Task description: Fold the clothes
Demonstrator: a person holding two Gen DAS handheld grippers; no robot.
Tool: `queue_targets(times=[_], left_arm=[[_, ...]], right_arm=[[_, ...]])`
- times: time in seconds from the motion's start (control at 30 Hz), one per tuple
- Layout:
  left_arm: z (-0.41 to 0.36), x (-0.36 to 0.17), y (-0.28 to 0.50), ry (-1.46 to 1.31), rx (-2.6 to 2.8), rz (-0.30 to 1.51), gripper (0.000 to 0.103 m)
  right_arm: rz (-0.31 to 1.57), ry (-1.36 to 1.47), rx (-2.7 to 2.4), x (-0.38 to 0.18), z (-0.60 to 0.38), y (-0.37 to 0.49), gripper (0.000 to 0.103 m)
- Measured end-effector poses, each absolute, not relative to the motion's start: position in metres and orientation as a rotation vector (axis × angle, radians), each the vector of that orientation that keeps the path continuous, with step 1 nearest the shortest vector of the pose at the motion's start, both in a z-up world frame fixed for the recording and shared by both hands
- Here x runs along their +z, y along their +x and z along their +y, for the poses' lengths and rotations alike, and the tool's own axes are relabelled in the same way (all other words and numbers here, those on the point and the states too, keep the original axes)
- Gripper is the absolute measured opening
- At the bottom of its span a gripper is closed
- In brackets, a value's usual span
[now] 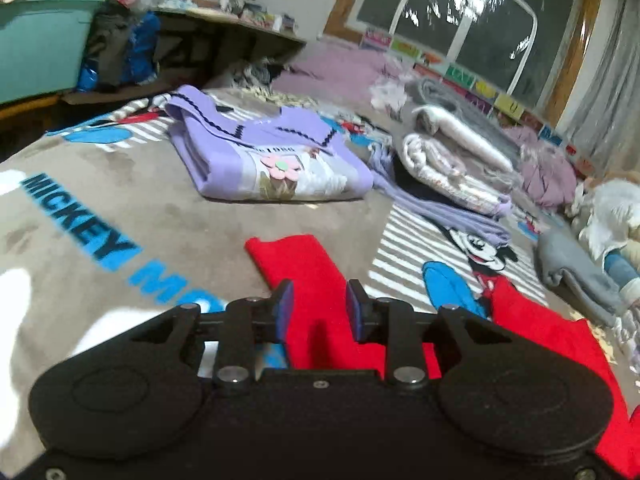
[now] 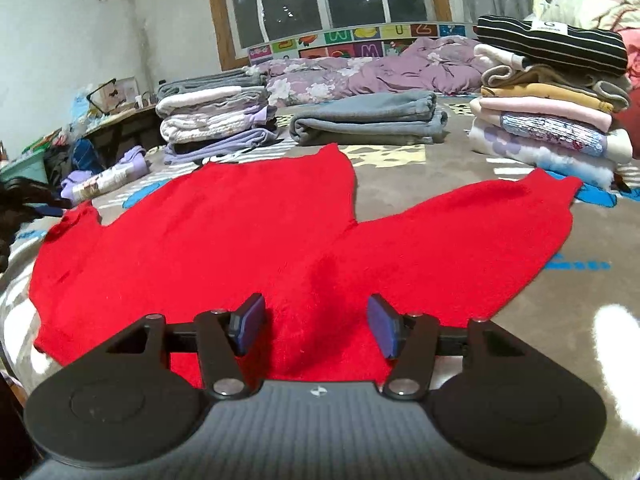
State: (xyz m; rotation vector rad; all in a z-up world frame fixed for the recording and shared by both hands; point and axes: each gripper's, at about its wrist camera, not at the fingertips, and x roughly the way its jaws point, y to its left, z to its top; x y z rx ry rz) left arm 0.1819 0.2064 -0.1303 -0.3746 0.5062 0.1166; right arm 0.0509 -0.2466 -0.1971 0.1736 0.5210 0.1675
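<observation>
A bed (image 1: 132, 200) fills both views, covered by a grey cartoon blanket whose blue print reads "MICKEY" and then "MO", the rest hidden by the left hand-held gripper. The red garment (image 2: 224, 240) is the landmark: it lies spread flat on the bed in the near foreground, two long parts fanning away from the cameras, probably laid open so its edges can be reached for folding.

Beyond the red garment stand folded stacks, likely sorted piles: a tall stack (image 2: 548, 120) to the far right, topped by a black striped piece with a small white label too small to read; a grey folded item (image 2: 368, 120) straight behind; and a stack in white, grey and lilac (image 2: 216, 120) to the far left. A lilac folded top (image 1: 272, 156) with a flower appliqué lies beyond the garment's left edge; its small print is unreadable. Behind everything, alphabet tiles line the window wall, with letters such as "M" and "Z".

The left hand-held gripper (image 1: 319, 310) hovers over the garment's left part, jaws partly apart, holding nothing. The right hand-held gripper (image 2: 316, 326) sits above the near edge, jaws wide apart and empty.
</observation>
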Motion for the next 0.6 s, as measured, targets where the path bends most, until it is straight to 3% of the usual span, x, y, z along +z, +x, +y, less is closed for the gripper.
queue_targets(times=[0.3,0.33,0.43,0.6], left_arm=[[0.162,-0.141,0.174,-0.168,0.139,0.591,0.026],[0.156,-0.138,0.167,-0.164,0.131,0.574,0.028],[0.134,-0.132,0.154,-0.151,0.092,0.531,0.051],[0.082,-0.130,0.143,-0.047,-0.003,0.540,0.052]], right_arm=[[0.501,0.255,0.140,-0.191,-0.263,0.042,0.057],[0.495,0.272,0.134,-0.190,-0.267,0.041,0.057],[0.483,0.329,0.106,-0.188,-0.279,0.036,0.057],[0.485,0.505,0.041,-0.195,-0.312,0.029,0.057]])
